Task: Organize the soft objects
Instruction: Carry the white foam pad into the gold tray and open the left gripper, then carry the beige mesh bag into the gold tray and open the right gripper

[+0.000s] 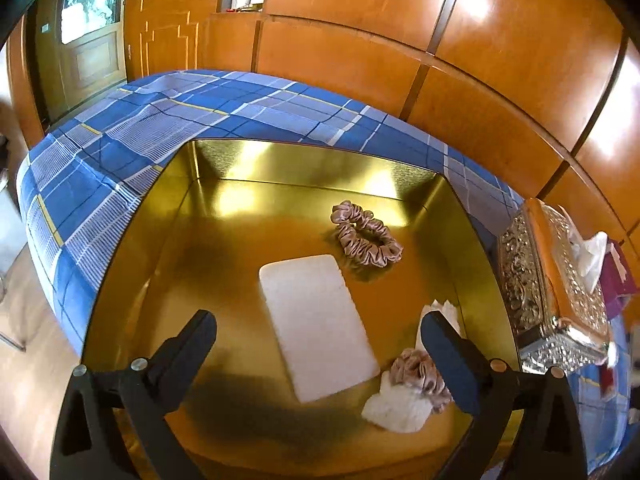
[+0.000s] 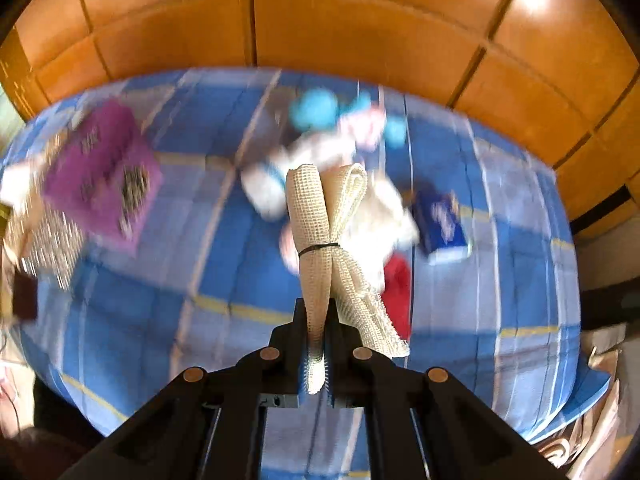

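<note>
Left gripper: my left gripper (image 1: 318, 334) hangs over the gold tin (image 1: 120, 264) with its fingers spread wide and nothing between them.
Right gripper: my right gripper (image 2: 316, 320) is pressed together on the lower end of a cream mesh roll (image 2: 326, 216), which stands up from the fingers above the bed.
Mesh roll: folded netting, cinched around its middle by a thin black band (image 2: 318, 249).
Gold tin: it sits on the blue checked bedspread (image 1: 168, 120), near the bed's right side, beside an ornate tissue box (image 1: 556, 280).
Inside the tin: a white foam pad (image 1: 316, 326) lies flat near the middle; a pink scrunchie (image 1: 366, 236) lies toward the far right corner; a second pink scrunchie (image 1: 418, 374) rests on a white fluffy piece (image 1: 396, 406) by the right wall.
On the bed, right wrist view: heavily blurred; a magenta box (image 2: 100, 176) toward the left edge, a dark blue packet (image 2: 442, 220) to the right, something red (image 2: 398, 292) just behind the roll, and turquoise and white soft things (image 2: 320, 132) toward the far edge.
</note>
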`<act>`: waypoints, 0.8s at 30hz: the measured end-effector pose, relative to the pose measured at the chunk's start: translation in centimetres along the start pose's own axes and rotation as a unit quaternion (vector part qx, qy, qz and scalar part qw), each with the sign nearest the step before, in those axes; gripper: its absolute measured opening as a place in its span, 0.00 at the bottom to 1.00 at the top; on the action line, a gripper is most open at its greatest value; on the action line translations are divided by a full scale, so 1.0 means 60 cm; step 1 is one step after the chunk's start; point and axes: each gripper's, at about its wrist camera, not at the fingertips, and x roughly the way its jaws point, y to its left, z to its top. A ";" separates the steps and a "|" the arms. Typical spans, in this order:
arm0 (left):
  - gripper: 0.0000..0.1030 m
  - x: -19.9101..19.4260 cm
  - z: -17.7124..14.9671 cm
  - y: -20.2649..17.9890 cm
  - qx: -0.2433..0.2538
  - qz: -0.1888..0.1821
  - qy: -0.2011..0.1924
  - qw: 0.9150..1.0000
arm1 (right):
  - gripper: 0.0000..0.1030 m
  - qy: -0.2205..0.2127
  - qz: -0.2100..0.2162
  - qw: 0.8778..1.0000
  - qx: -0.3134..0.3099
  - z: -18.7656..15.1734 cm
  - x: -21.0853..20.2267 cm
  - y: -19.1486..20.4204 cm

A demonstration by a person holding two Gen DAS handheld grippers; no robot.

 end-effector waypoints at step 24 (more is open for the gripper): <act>1.00 -0.087 -0.005 0.062 -0.005 0.027 -0.074 0.997 | 0.05 -0.058 0.262 0.917 -0.294 0.054 -0.100 0.583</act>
